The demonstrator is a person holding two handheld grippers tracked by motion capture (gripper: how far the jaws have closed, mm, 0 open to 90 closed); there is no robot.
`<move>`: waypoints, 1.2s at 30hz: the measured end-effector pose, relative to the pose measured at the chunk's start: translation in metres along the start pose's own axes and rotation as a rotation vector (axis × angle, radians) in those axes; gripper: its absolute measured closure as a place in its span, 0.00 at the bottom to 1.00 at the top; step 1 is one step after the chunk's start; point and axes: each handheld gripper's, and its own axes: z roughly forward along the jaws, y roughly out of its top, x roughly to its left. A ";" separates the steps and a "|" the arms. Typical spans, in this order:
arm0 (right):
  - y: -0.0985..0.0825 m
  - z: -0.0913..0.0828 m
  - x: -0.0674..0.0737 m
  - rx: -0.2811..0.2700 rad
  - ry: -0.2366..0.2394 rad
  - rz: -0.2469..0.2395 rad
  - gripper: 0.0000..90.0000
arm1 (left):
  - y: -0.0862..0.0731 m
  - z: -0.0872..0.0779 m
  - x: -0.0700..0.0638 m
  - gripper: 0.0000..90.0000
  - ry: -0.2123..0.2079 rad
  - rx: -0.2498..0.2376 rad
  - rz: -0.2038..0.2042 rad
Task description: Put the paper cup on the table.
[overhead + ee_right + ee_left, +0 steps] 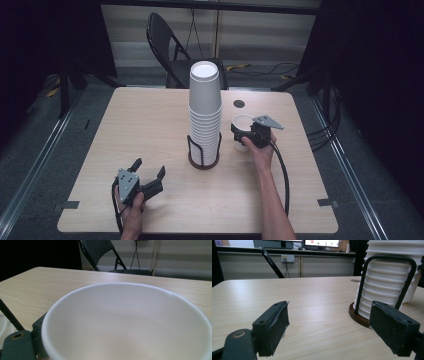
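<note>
A tall stack of white paper cups point(205, 107) stands in a black wire holder point(203, 152) with a round brown base at the middle of the wooden table point(140, 125). In the left gripper view the stack point(387, 282) is close ahead on the right. My left gripper point(149, 167) rests near the front left of the table, open, with nothing between its pads point(329, 305). Just right of the stack, my right gripper point(242, 136) is shut on a single white cup point(242, 121). That cup's open mouth point(130, 322) sits close under the right gripper's camera. Whether it touches the table I cannot tell.
A black folding chair point(167, 42) stands behind the table's far edge. A small dark round spot point(239, 103) lies on the table beyond the single cup. Cables lie on the floor at the right point(325, 130). Bare tabletop stretches left of the stack.
</note>
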 end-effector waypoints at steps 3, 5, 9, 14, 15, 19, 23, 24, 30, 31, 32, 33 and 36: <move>-0.001 -0.002 0.000 0.000 -0.004 0.004 0.12 | 0.000 0.000 0.000 0.18 0.005 0.003 0.009; -0.002 -0.004 0.000 0.005 -0.005 -0.003 0.12 | 0.000 0.000 -0.001 0.18 0.004 -0.001 0.006; -0.006 -0.011 -0.002 0.009 -0.009 -0.004 0.11 | 0.000 0.000 -0.001 0.18 0.006 0.000 0.006; -0.008 -0.013 -0.003 0.038 -0.007 -0.016 0.11 | 0.000 0.000 -0.001 0.18 0.009 0.000 0.008; -0.009 -0.013 -0.002 0.054 -0.008 -0.013 0.11 | 0.000 0.000 -0.001 0.18 0.009 0.000 0.007; -0.014 -0.010 -0.005 0.095 -0.003 0.016 0.12 | 0.000 -0.001 -0.001 0.18 0.008 0.002 0.009; -0.015 -0.012 -0.004 0.117 -0.011 0.010 0.13 | 0.000 0.000 -0.001 0.18 0.006 0.001 0.008; -0.016 -0.012 -0.004 0.116 -0.011 0.009 0.13 | 0.000 0.000 -0.001 0.18 0.005 0.004 0.013; -0.021 -0.012 -0.006 0.160 -0.006 0.024 0.14 | 0.000 0.000 -0.002 0.18 0.007 0.005 0.011; -0.022 -0.011 -0.007 0.169 -0.007 0.031 0.14 | 0.000 0.000 -0.002 0.18 0.006 0.006 0.013; -0.023 -0.011 -0.006 0.180 -0.011 0.035 0.14 | 0.000 0.000 -0.002 0.18 0.008 0.006 0.013; -0.024 -0.011 -0.007 0.189 -0.011 0.040 0.15 | 0.000 0.000 -0.001 0.18 0.009 0.006 0.016; -0.025 -0.014 -0.004 0.185 -0.009 0.045 0.15 | 0.000 0.001 -0.002 0.18 0.006 0.008 0.012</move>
